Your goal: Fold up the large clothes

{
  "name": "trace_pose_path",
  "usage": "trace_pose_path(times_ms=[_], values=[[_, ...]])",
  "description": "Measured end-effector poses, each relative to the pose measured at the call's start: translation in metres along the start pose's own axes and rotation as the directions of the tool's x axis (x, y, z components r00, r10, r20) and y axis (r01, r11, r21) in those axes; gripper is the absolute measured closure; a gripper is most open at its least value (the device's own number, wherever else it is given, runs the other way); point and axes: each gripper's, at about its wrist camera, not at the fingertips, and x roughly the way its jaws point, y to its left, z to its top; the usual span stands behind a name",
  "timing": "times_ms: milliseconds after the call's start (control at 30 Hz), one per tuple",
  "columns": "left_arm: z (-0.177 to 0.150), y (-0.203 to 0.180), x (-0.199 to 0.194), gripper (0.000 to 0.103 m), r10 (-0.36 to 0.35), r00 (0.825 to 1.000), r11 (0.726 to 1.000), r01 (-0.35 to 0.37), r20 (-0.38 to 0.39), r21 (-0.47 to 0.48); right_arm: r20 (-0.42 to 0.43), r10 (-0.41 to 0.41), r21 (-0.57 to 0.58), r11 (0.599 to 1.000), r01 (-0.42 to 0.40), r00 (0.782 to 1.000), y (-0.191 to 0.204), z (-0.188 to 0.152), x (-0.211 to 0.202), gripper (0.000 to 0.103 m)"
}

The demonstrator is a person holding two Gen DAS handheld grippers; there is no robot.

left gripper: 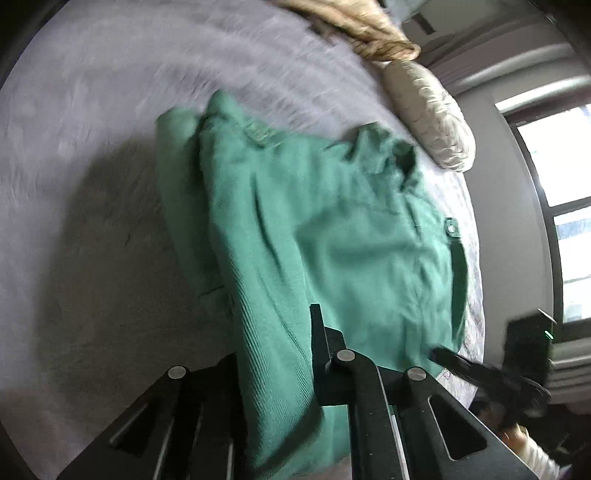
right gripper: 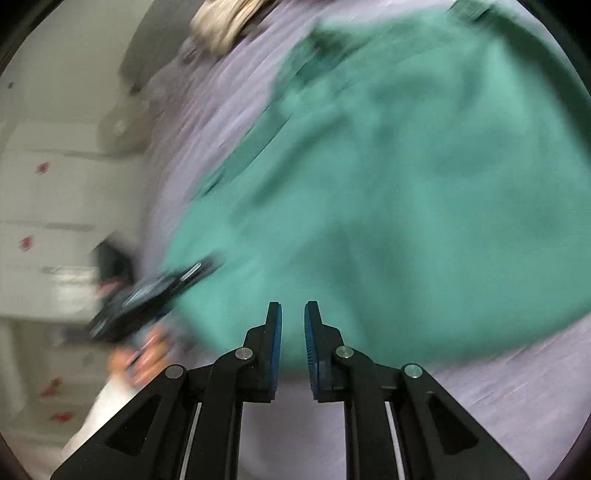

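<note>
A large green garment lies spread on a pale lilac bed. In the left wrist view a ribbed edge of the garment runs up between the fingers of my left gripper, which is shut on it. In the right wrist view the garment fills the middle, blurred. My right gripper has its blue pads a narrow gap apart, with green cloth in that gap at the garment's near edge. The left wrist view shows the right gripper at the garment's near right corner. The left gripper sits at the garment's left edge.
A beige pillow and a tan blanket lie at the bed's far edge. A window is off to the right. White drawers stand left of the bed. A person's hand holds the left gripper.
</note>
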Motion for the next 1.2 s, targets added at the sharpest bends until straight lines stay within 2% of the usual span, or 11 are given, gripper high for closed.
trace_pose_path(times_ms=[167,267,333,467,667,800,900,1033,1100,1167,1200], values=[[0.006,-0.059,-0.021,0.090,-0.001,0.998,0.995,-0.005,0.059,0.096,-0.131,-0.076,-0.007,0.997,0.076,0.989,-0.034,0.008,0.059,0.097],[0.007,-0.108,-0.026,0.090,0.018,0.996,0.980,-0.035,0.088,0.198,-0.124,-0.017,0.001,1.000,0.018,0.992,-0.039,0.007,0.058,0.097],[0.009,-0.147,-0.024,0.090,0.010,0.995,0.964,-0.037,0.101,0.262,-0.136,0.073,0.043,0.997,-0.068,0.988,-0.051,0.005,0.048,0.097],[0.006,-0.221,-0.004,0.090,-0.014,0.995,0.919,-0.027,0.101,0.393,-0.092,0.171,0.088,0.983,-0.163,0.981,-0.077,0.003,0.012,0.095],[-0.010,-0.312,0.090,0.090,-0.014,1.000,0.848,0.018,-0.012,0.530,0.066,0.208,0.166,0.962,-0.217,0.976,-0.132,-0.001,-0.060,0.091],[-0.023,-0.337,0.184,0.090,0.113,0.989,0.839,-0.042,-0.098,0.542,0.112,0.190,0.258,0.942,-0.213,0.975,-0.179,-0.011,-0.078,0.091],[-0.034,-0.338,0.215,0.090,0.200,0.975,0.813,-0.111,-0.095,0.571,0.127,0.207,0.318,0.918,-0.237,0.970,-0.206,-0.018,-0.080,0.091],[-0.039,-0.342,0.214,0.089,0.230,0.971,0.792,-0.151,-0.060,0.591,0.136,0.234,0.329,0.906,-0.267,0.963,-0.209,-0.017,-0.073,0.091],[-0.042,-0.348,0.210,0.076,0.214,0.975,0.793,-0.137,-0.062,0.593,0.142,0.248,0.333,0.900,-0.282,0.958,-0.214,-0.013,-0.077,0.091],[-0.047,-0.359,0.204,0.030,0.164,0.985,0.809,-0.100,-0.059,0.579,0.152,0.275,0.344,0.886,-0.312,0.949,-0.220,-0.010,-0.071,0.091],[-0.049,-0.364,0.192,0.023,0.142,0.990,0.814,-0.103,-0.023,0.572,0.155,0.286,0.350,0.879,-0.324,0.945,-0.224,-0.007,-0.076,0.091]])
